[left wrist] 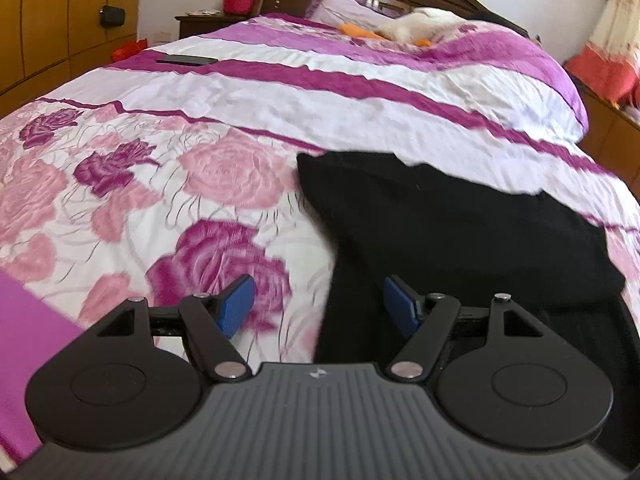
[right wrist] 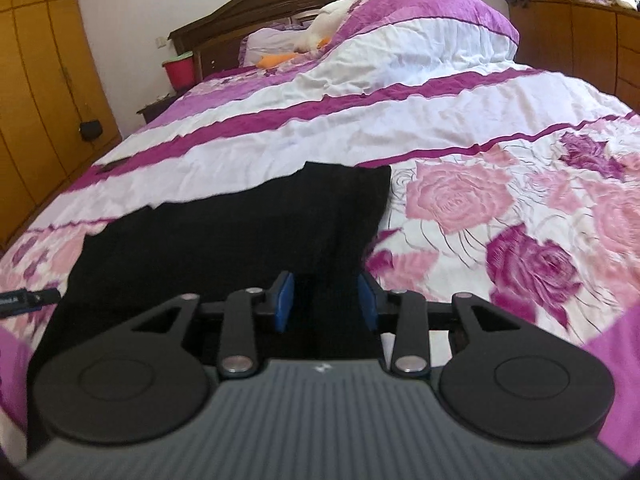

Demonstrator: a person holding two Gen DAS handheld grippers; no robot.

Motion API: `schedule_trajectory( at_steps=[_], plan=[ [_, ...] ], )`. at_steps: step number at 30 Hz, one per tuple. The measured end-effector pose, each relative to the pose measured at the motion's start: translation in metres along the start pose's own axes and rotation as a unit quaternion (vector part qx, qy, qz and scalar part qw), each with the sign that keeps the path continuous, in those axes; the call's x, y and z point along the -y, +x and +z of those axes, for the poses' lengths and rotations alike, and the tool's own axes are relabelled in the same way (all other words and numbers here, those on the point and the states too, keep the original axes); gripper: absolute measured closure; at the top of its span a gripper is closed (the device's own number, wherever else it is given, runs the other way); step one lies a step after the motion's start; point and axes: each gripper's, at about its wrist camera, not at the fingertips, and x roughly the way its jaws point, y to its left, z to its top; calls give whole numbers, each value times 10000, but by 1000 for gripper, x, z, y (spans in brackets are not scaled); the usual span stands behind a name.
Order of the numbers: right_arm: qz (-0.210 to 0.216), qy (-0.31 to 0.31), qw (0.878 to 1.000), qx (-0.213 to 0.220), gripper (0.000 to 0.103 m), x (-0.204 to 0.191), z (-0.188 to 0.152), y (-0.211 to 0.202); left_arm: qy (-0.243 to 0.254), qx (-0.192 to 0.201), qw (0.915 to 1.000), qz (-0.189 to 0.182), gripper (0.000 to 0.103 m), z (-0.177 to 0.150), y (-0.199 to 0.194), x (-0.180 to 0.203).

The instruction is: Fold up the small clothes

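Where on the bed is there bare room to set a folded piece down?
Free: the rose-print quilt left of the black garment, and the white stripes beyond it. Crowded: the headboard end, with pillow, white toy and phone.

You are in a home bedroom: a bed [left wrist: 280,92] with a rose-printed purple and white quilt fills both views, a dark wooden headboard [right wrist: 256,12] at its far end, a nightstand [left wrist: 200,24] beside that headboard, and wooden wardrobe doors [left wrist: 60,20] along the bed's side.
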Motion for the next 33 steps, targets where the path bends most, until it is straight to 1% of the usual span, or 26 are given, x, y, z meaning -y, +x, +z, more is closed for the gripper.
schedule_trajectory(
  at_steps=[8, 13, 16, 20, 23, 25, 28, 30, 33],
  plan=[
    [-51, -88, 9996, -253, 64, -7, -30, -49, 132, -107, 9994, -298, 27, -37, -56, 3],
    [-111, -1, 9991, -404, 64, -3, -56, -72, 188, -207, 9989, -374, 27, -66, -80, 2],
    [-129, 80, 9990, -429, 64, 0, -72, -84, 210, -343, 9983, -411, 27, -84, -89, -2],
    [-173, 112, 9983, -552, 64, 3, -96, -94, 204, -510, 9972, -515, 27, -103, -98, -5],
    [-203, 93, 9974, -685, 64, 5, -113, -97, 199, -690, 9947, -735, 27, -117, -102, -5],
    [-163, 165, 9968, -760, 64, 8, -123, -100, 169, -895, 9915, -932, 27, -126, -100, -4],
    [-112, 226, 9969, -751, 64, 10, -134, -104, 121, -1115, 9883, -1030, 27, -137, -95, -2],
    [-63, 254, 9968, -757, 64, 10, -138, -107, 166, -1202, 9869, -1063, 27, -140, -92, 0],
    [59, 330, 9959, -841, 62, 10, -143, -108, 111, -1360, 9832, -1214, 27, -143, -88, -1]
  ],
)
